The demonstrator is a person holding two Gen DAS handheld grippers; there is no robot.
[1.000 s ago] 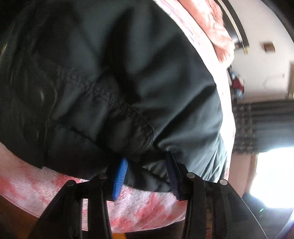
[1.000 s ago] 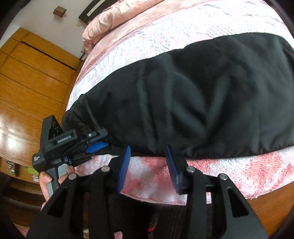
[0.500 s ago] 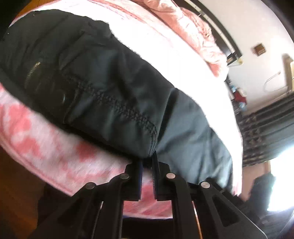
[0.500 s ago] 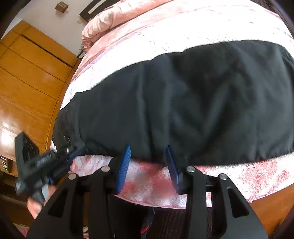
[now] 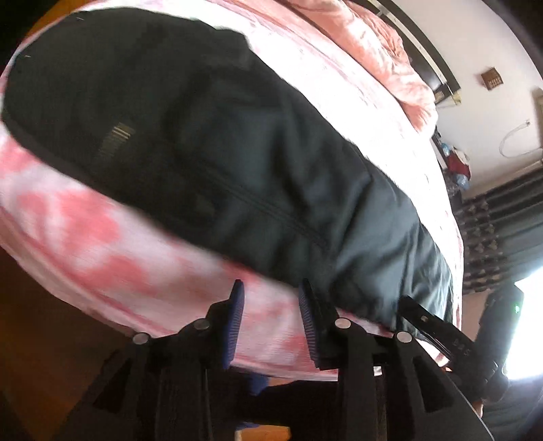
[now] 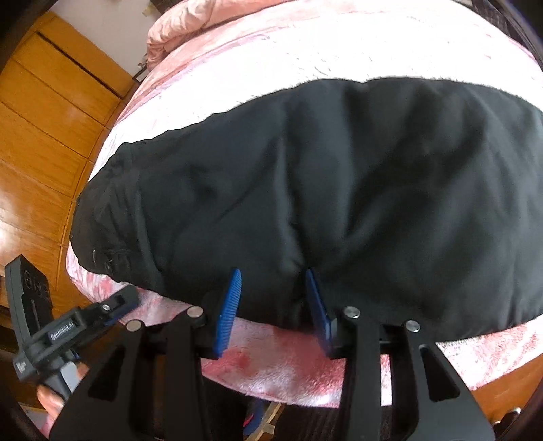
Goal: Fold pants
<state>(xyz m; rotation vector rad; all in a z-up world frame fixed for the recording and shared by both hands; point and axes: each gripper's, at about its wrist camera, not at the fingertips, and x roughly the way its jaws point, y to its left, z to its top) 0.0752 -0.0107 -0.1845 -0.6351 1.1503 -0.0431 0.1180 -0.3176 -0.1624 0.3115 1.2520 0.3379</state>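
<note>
A: Left gripper first?
B: Blue pads spread, having just been opening. Nothing pinched. Only pink blanket showing in the gap, with the near edge of the pants just past the tips.

A: And the right gripper?
B: Also spread, not pressing. Tips set at the pants' near edge, a soft crease of black cloth lying between them, loose.

A: Where exactly are the pants?
B: Flat across the bed on the blanket, along its near side. Waist end with zip and buttons toward the left gripper, leg end running off past the right one. Near edge close to the drop of the mattress, far edge bordered by a wide strip of bare blanket.

A: Room to move?
B: Plenty beyond the pants, all open blanket up to the bunched pink quilt at the head. Little on the near side, only the blanket's hanging edge and the wooden bed frame below.

A: Count?
B: Two grippers, four blue pads, one pair of pants, one blanket, one quilt.

A: Around?
B: Wooden wardrobe off the waist end, dark curtain off the leg end beside a bright window. Nothing lying on the pants. Each gripper visible at the edge of the other's view, well apart.
</note>
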